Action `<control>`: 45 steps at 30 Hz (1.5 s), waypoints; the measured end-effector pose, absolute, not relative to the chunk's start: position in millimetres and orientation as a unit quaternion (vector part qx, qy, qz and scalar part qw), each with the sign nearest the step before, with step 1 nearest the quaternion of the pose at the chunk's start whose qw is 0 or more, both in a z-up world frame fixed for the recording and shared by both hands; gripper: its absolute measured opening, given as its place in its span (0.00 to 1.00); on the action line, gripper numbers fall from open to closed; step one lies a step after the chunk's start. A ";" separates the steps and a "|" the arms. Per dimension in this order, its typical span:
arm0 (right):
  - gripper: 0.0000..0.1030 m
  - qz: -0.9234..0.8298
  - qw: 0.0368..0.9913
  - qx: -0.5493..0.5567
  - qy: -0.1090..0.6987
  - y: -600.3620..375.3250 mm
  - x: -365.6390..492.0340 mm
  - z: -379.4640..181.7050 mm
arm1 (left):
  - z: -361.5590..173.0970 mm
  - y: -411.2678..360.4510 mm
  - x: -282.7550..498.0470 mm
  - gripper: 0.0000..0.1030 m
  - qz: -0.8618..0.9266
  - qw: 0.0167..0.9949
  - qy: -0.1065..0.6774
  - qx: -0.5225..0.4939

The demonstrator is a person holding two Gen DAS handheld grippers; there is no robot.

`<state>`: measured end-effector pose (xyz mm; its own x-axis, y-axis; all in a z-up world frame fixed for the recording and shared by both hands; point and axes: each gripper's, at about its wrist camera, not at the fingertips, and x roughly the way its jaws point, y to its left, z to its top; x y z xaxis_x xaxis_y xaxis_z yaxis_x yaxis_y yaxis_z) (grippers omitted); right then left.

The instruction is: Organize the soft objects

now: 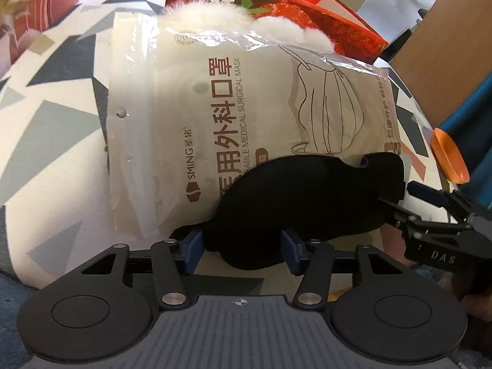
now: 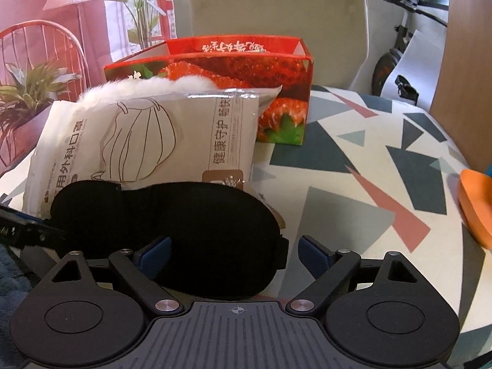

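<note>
A black eye mask [image 1: 307,196] [image 2: 172,224] lies on the patterned tablecloth, its far edge overlapping a white bag of surgical masks [image 1: 215,92] [image 2: 138,141]. My left gripper [image 1: 243,246] straddles one end of the eye mask; the blue pads sit close on both sides, and the fabric looks flat and unsqueezed. My right gripper [image 2: 235,250] stands wide open around the other end, near its strap, and shows at the right of the left wrist view [image 1: 399,193]. A white fluffy item [image 1: 196,12] [image 2: 138,84] pokes out behind the bag.
A red strawberry-print box [image 1: 307,6] [image 2: 246,70] stands open behind the bag. An orange object [image 1: 449,160] [image 2: 476,203] sits at the table's right edge. The tablecloth [image 2: 353,160] runs to the right of the box. A pale chair back [image 2: 276,15] stands beyond the table.
</note>
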<state>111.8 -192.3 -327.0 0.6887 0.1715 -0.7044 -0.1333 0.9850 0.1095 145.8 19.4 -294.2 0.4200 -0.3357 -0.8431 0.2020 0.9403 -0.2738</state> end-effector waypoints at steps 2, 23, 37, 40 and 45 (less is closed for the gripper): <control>0.83 0.085 0.917 0.028 0.389 -192.0 112.2 -328.3 | -295.7 21.8 145.1 0.50 -0.169 0.834 0.519 -0.085; 0.76 0.108 0.914 0.050 0.389 -194.5 107.4 -324.3 | -299.3 23.1 139.1 0.32 -0.164 0.846 0.497 -0.103; 0.75 0.093 0.918 0.066 0.379 -200.2 108.8 -325.7 | -302.7 19.1 145.7 0.33 -0.149 0.844 0.505 -0.100; 0.75 0.106 0.921 0.059 0.370 -196.2 108.6 -322.6 | -303.8 20.7 144.0 0.33 -0.150 0.845 0.504 -0.096; 0.70 0.105 0.917 0.059 0.380 -193.0 115.4 -329.5 | -304.3 24.3 141.3 0.33 -0.151 0.846 0.503 -0.095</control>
<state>115.4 -193.0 -329.5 0.6898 0.2375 -0.6839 -0.1484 0.9710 0.1876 141.3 24.3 -304.3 0.4492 -0.3505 -0.8218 0.1601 0.9365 -0.3119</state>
